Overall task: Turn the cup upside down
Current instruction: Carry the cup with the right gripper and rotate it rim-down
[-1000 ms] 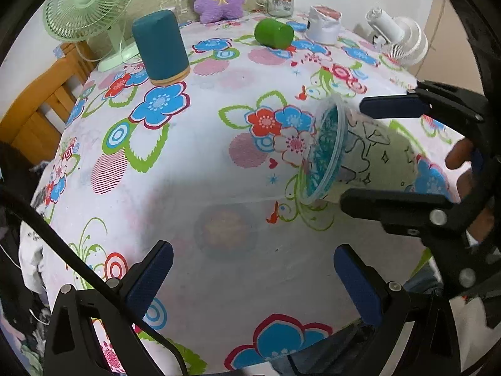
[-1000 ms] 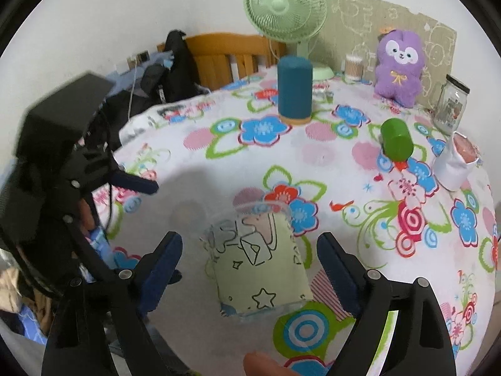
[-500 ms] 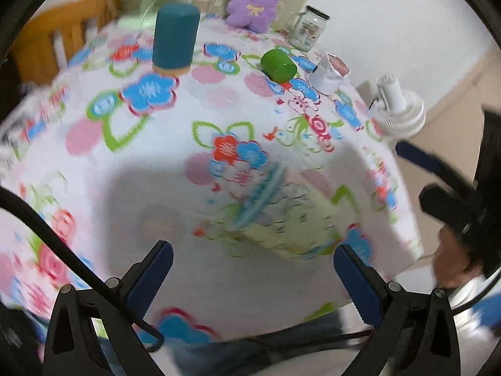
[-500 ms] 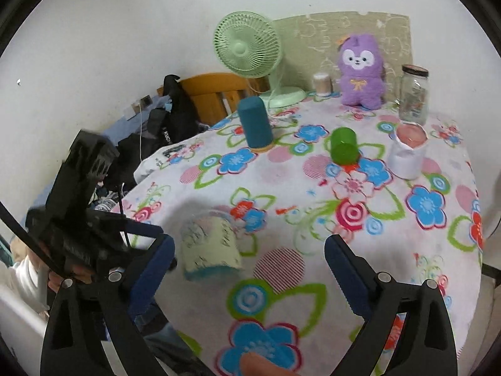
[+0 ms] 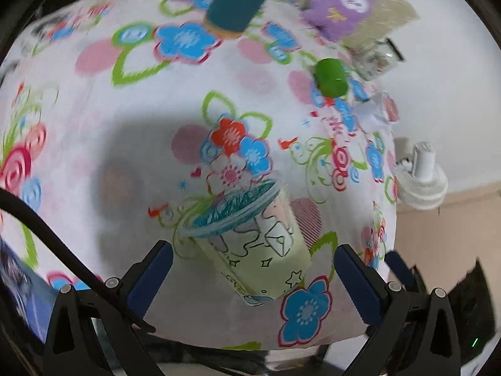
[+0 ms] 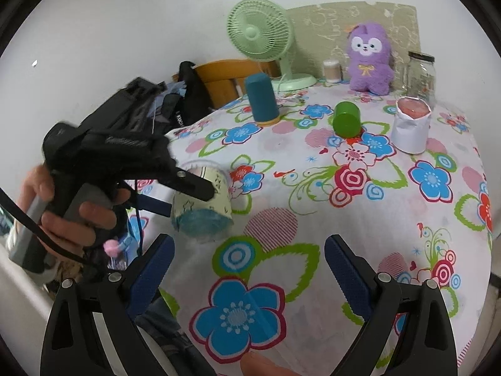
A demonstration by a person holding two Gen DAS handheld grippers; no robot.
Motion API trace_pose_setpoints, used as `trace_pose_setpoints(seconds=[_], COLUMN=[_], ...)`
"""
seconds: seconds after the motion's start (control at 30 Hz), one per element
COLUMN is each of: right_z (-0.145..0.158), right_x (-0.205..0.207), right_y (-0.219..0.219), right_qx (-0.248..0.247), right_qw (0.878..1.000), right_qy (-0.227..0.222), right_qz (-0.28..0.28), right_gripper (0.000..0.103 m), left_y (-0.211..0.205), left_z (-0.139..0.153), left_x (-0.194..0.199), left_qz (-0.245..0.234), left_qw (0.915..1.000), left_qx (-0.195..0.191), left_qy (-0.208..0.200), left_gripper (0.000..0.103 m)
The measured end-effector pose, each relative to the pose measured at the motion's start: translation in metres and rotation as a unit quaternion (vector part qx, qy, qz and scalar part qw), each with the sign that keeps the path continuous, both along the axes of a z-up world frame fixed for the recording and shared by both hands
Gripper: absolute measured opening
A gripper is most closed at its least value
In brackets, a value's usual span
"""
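The cup (image 5: pixel 260 250) is pale green with cartoon line drawings and a clear rim. It lies tilted on the floral tablecloth (image 5: pixel 219 100) near the front edge, its teal-patterned end toward the far side. My left gripper (image 5: pixel 250 279) is open, its blue pads on either side of the cup, not touching it. In the right wrist view the cup (image 6: pixel 203 203) lies at the left, with the left gripper's black fingers (image 6: pixel 191 185) around it. My right gripper (image 6: pixel 247 266) is open and empty, to the cup's right and nearer the table edge.
On the table stand a teal cylinder (image 6: pixel 261 100), a green cup on its side (image 6: pixel 346 119), a white paper-wrapped cup (image 6: pixel 410 125), a glass jar (image 6: pixel 421 75), a purple plush (image 6: pixel 371 59) and a green fan (image 6: pixel 261 31). A wooden chair (image 6: pixel 225 78) stands behind.
My right gripper let go of the cup and drew back to the right. The cup now lies on the table. My left gripper swung round and closed in on both sides of it.
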State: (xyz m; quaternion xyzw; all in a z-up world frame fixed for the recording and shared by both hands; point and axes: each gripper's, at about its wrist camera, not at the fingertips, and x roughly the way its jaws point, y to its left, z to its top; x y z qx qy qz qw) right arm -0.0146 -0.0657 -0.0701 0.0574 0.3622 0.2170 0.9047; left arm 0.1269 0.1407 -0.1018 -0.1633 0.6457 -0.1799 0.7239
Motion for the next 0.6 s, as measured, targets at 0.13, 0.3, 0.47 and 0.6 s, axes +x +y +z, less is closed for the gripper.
trace_pose_setpoints(seconds=[0.13, 0.3, 0.47, 0.6], right_z=[-0.005, -0.012, -0.019, -0.023], right_x=[-0.002, -0.003, -0.003, -0.005], right_y=[0.003, -0.004, -0.014, -0.017], right_qx=[-0.009, -0.001, 0.014, 0.019], right_qw=[1.000, 1.000, 1.000, 1.000], right_qy=[-0.009, -0.007, 0.002, 0.006], right_qz=[0.010, 0.011, -0.002, -0.004], right_gripper=[0.098, 0.098, 0.098, 0.098], left_y=[-0.007, -0.019, -0.025, -0.027], left_z=[-0.013, -0.015, -0.022, -0.023], left_x=[-0.001, -0.003, 0.000, 0.002], left_qz=[0.019, 0.034, 0.047, 0.053], left_qw=[0.9990, 0.9983, 0.9972, 0.9968], left_qx=[0.004, 0.017, 0.025, 0.032], left_qy=[0.040, 0.043, 0.053, 0.050], left_gripper=[0.103, 0.103, 0.103, 0.103])
